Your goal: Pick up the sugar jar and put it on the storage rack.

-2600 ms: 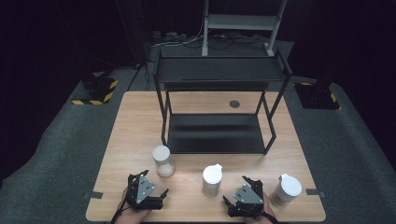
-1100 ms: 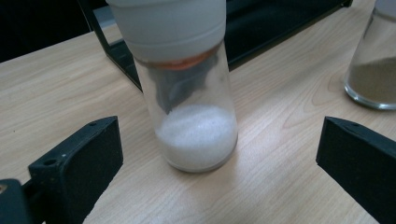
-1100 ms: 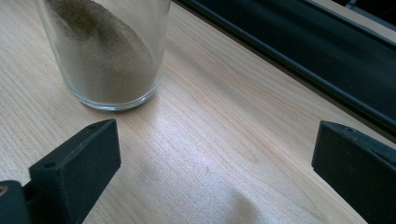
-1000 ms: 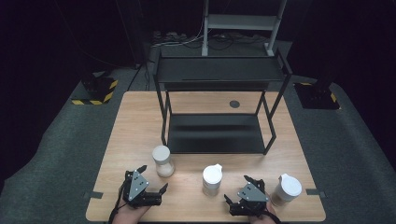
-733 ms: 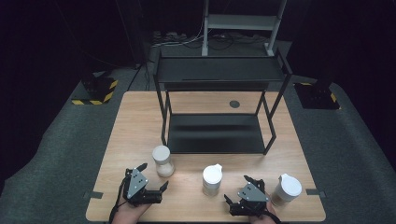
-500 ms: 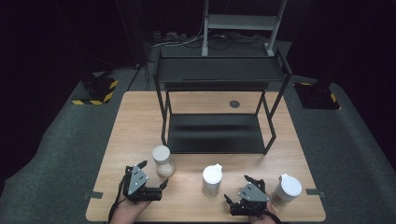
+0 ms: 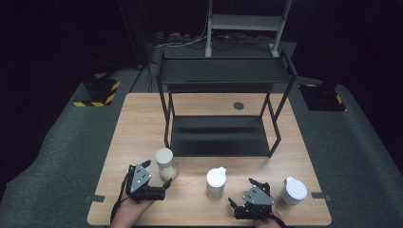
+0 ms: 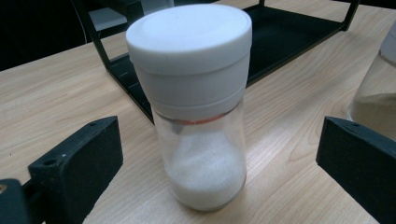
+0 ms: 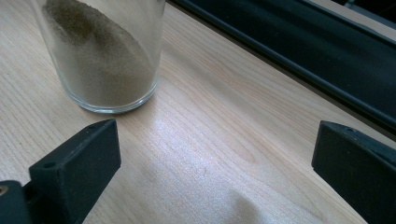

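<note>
In the high view the wooden table point(image 7: 142, 123) is lit brightly from above, while the surroundings are left almost black. A soft shadow is cast under the black rack point(image 7: 223, 76). The picture is slightly soft, and fine detail is lost in the dark parts. In the left gripper view the white-lidded jar point(image 8: 194, 107) is rendered fairly sharply, with its lid nearly overexposed. In the right gripper view a pale sheen is seen on the wood, and the near jaws are blurred.

Each hand-held gripper, the left hand-held gripper point(image 7: 153, 179) and the right hand-held gripper point(image 7: 244, 198), is matte black with a grey three-cornered plate on top dotted with small dark screws, a thin black cable trailing behind, and blocky black jaws with a round hole near the end.
</note>
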